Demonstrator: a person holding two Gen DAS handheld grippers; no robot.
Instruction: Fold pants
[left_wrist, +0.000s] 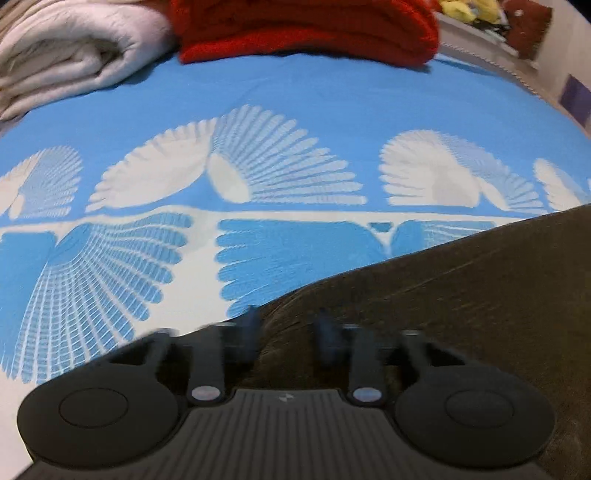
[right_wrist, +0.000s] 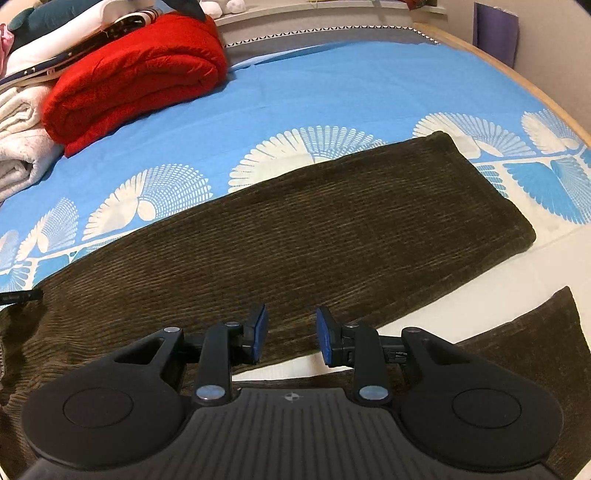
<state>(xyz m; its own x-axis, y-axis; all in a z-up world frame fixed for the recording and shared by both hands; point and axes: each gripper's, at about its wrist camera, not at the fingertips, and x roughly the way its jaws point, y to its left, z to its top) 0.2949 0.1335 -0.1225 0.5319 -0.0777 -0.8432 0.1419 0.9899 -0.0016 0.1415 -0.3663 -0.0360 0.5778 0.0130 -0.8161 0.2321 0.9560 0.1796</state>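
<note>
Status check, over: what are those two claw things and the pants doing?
Both hand-held grippers open, left, right. Brown pants spread flat, unfolded. Red blanket clear.

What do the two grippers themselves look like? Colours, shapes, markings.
Both match. The right gripper has a ribbed black housing bearing a small light emblem, two round black discs at its sides, black link arms with silver pivot pins, and blue pads on its fingertips. The left gripper is the same build, though motion blur softens it; its fingertips look dark blue. No cables or sleeves show.

The pants (right_wrist: 332, 221) lie on the bed (right_wrist: 332, 81) along its near edge; folded blankets (right_wrist: 136, 77) sit at its far left corner.
</note>
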